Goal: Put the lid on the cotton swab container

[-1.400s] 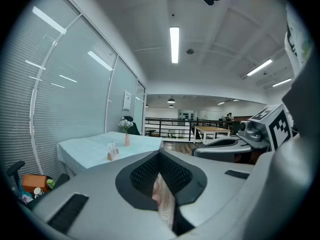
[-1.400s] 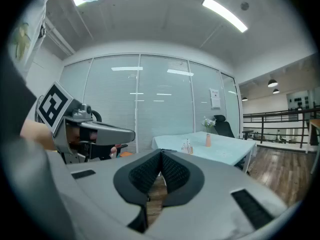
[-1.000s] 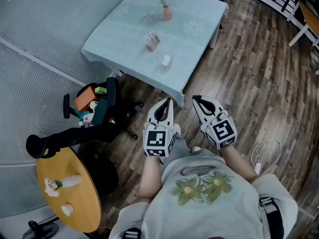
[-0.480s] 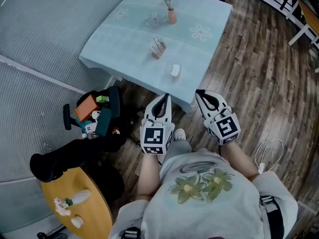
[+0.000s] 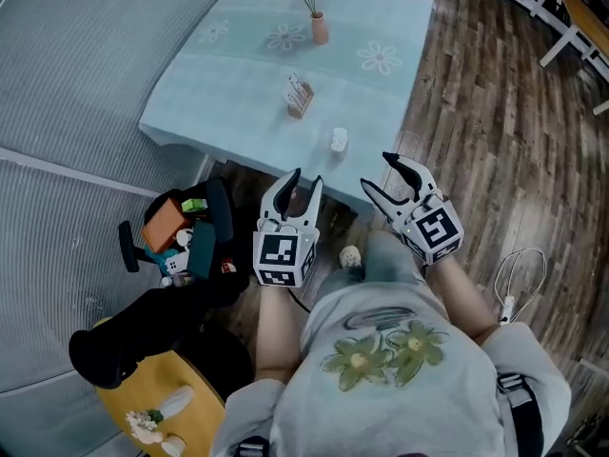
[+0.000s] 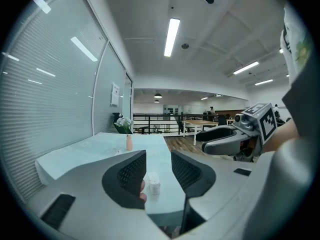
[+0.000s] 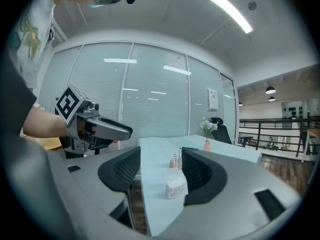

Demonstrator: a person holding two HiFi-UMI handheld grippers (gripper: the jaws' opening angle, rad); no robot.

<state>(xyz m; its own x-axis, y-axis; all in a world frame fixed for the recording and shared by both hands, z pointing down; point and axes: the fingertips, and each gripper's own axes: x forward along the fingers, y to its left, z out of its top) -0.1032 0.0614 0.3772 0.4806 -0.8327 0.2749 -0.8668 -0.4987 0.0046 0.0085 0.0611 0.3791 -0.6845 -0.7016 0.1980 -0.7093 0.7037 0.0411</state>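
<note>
The cotton swab container is a small white tub near the front edge of the light blue table; I cannot pick out a separate lid. It shows far ahead through the jaw gap in the left gripper view and in the right gripper view. My left gripper hangs in the air short of the table edge, its jaws opening with nothing between them. My right gripper, beside it, is also opening and empty. Each gripper appears in the other's view: the right gripper, the left gripper.
On the table stand a pink vase with flowers and a small holder. A black office chair with colourful items sits left of the table edge. A round yellow table lies at lower left, a white cable on the wooden floor at right.
Both grippers' jaws have gone from shut to apart. The table has come closer and the grippers now point at its front edge.
</note>
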